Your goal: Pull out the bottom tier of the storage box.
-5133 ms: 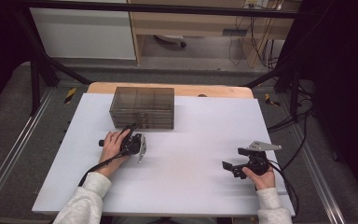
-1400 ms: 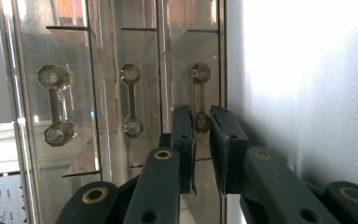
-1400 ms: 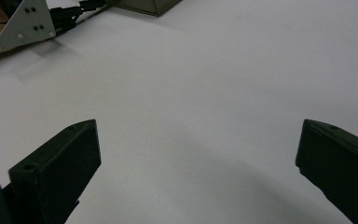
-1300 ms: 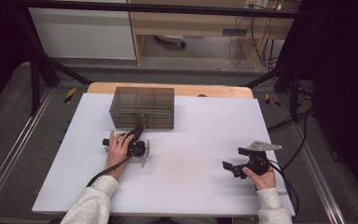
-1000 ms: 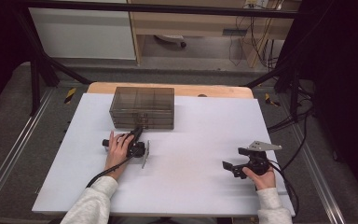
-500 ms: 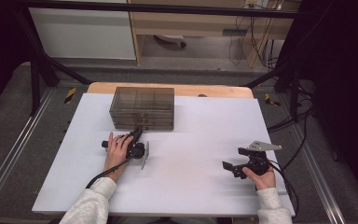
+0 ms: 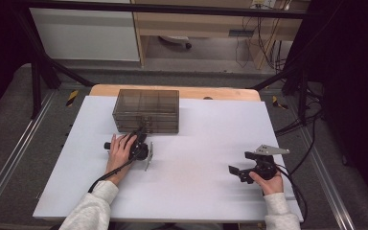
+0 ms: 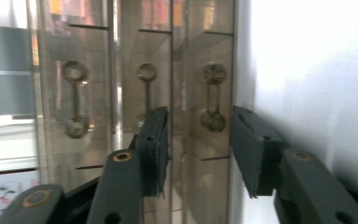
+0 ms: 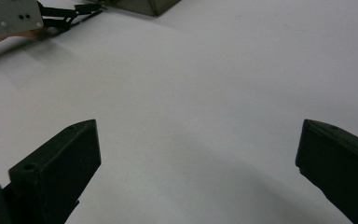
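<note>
While the smoked clear-plastic drawer cabinet [image 7: 146,110] is sitting toward the far left of the white table [image 7: 206,191], its three drawer fronts are facing the left gripper [image 8: 199,154], whose camera is rolled so the drawers are running side by side. That gripper's jaws have just been opening and are now standing apart on either side of the bottom drawer's handle [image 8: 213,97] without pressing on it. Well apart near the table's right edge, the right gripper [image 7: 235,171] is resting low in the person's hand, its jaws spreading wide over bare tabletop.

The tabletop [image 7: 211,158] is evenly lit from above; glare is seen right of the left hand-held gripper [image 8: 200,154], whose near parts are blurred.
</note>
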`<action>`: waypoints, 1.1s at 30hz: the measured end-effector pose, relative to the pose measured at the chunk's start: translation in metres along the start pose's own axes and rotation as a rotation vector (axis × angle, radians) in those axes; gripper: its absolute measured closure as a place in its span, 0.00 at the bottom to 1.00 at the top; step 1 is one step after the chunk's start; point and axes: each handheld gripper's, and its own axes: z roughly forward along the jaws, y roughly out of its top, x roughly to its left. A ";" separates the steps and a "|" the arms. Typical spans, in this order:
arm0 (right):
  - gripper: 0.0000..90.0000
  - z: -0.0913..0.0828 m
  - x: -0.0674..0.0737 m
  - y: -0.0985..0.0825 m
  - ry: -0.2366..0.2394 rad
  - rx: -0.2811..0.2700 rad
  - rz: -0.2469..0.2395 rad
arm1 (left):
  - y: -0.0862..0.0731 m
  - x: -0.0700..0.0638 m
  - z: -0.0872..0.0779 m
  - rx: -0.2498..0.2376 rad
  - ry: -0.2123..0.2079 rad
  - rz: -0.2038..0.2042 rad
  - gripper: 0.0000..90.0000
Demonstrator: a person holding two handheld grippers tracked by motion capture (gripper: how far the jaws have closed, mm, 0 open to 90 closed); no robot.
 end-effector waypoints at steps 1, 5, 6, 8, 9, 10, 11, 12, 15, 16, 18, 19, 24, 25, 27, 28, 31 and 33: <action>0.01 0.000 0.000 0.000 -0.001 0.001 -0.001 | 0.000 0.000 0.000 0.003 -0.012 -0.007 0.62; 0.01 0.000 0.000 0.000 0.000 0.000 -0.002 | 0.001 0.003 0.003 0.015 -0.029 -0.015 0.61; 0.01 0.000 0.000 0.000 -0.001 -0.001 -0.002 | 0.001 0.003 0.004 0.015 -0.032 -0.013 0.61; 0.01 0.000 0.000 0.000 0.000 -0.001 -0.002 | 0.003 0.004 0.004 0.021 -0.034 -0.009 0.62; 0.01 0.000 0.000 0.000 -0.001 -0.001 -0.002 | 0.003 0.004 0.005 0.024 -0.033 -0.007 0.62; 0.01 0.000 0.000 0.000 -0.001 -0.001 -0.002 | 0.003 0.004 0.005 0.024 -0.033 -0.008 0.62; 0.01 -0.001 0.000 0.000 -0.001 0.000 -0.003 | 0.003 0.004 0.005 0.027 -0.037 -0.007 0.63; 0.01 -0.001 0.000 0.000 -0.001 -0.002 -0.004 | 0.003 0.003 0.005 0.028 -0.040 -0.006 0.65; 0.01 -0.001 0.000 0.000 -0.001 -0.001 -0.002 | 0.003 0.003 0.005 0.030 -0.037 -0.001 0.67; 0.01 -0.001 0.000 0.000 -0.001 0.000 -0.001 | 0.003 0.003 0.005 0.030 -0.033 0.004 0.68; 0.01 -0.001 0.000 0.000 0.000 -0.001 -0.003 | 0.003 0.003 0.005 0.030 -0.029 0.004 0.70; 0.01 -0.001 0.000 0.000 -0.001 -0.002 -0.004 | 0.003 0.004 0.004 0.033 -0.028 0.003 0.72; 0.01 -0.001 0.000 0.000 0.000 -0.001 -0.003 | 0.003 0.004 0.004 0.029 -0.022 0.004 0.75; 0.01 -0.001 0.000 0.000 0.000 -0.002 -0.003 | 0.003 0.003 0.004 0.029 -0.020 0.001 0.75; 0.01 -0.001 0.000 0.000 0.001 -0.001 -0.004 | 0.003 0.003 0.003 0.029 -0.019 0.002 0.75; 0.01 -0.001 0.000 0.000 0.000 -0.002 -0.004 | 0.003 0.003 0.003 0.028 -0.018 0.002 0.75; 0.01 0.000 0.000 0.000 -0.001 0.000 -0.001 | 0.003 0.002 0.003 0.028 -0.015 0.003 0.75; 0.01 0.000 0.000 0.000 -0.001 0.000 -0.003 | 0.003 0.002 0.003 0.027 -0.014 0.003 0.75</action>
